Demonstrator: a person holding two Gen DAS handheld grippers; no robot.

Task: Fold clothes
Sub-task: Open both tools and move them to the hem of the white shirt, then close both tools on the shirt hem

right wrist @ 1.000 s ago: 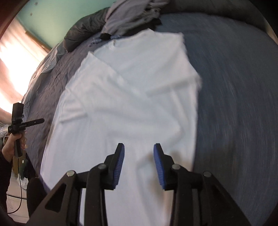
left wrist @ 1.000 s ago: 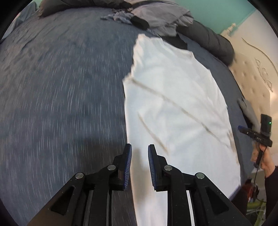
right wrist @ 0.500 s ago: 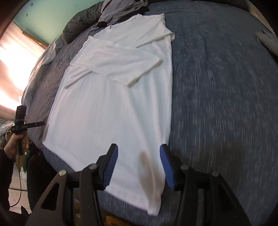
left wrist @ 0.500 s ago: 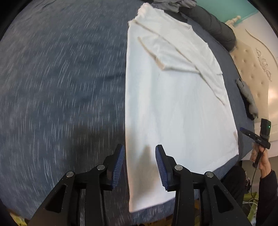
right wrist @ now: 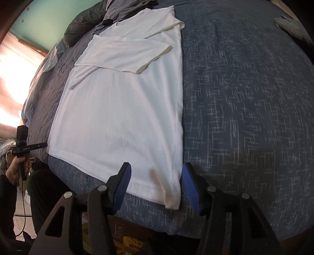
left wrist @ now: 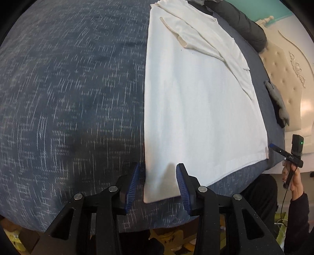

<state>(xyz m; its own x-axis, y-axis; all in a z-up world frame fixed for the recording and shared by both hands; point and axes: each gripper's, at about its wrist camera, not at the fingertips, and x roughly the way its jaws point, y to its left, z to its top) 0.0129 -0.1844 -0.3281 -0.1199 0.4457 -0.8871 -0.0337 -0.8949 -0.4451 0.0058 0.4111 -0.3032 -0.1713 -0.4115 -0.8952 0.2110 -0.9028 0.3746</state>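
A white T-shirt (left wrist: 196,98) lies flat on the dark blue bed cover (left wrist: 68,88), sleeves folded in across the chest. My left gripper (left wrist: 157,170) hangs open just above the shirt's near left hem corner, which shows between its blue pads without touching them. In the right wrist view the same shirt (right wrist: 121,117) runs away from me, and my right gripper (right wrist: 156,170) hovers over the near right hem corner with its jaws opening, the corner between them and unpressed. Each view catches the other gripper small at the far hem corner, the right gripper (left wrist: 272,146) and the left gripper (right wrist: 46,144).
Grey clothes (right wrist: 125,9) and a dark bolster (left wrist: 245,25) lie beyond the collar. A grey garment (left wrist: 278,102) rests beside the cream tufted headboard (left wrist: 290,78). The bed's front edge drops off just under both grippers, with yellow clutter (right wrist: 131,245) on the floor.
Both grippers have drawn back along the shirt from its upper part to the hem corners at the bed's edge. Both pairs of jaws have spread wider.
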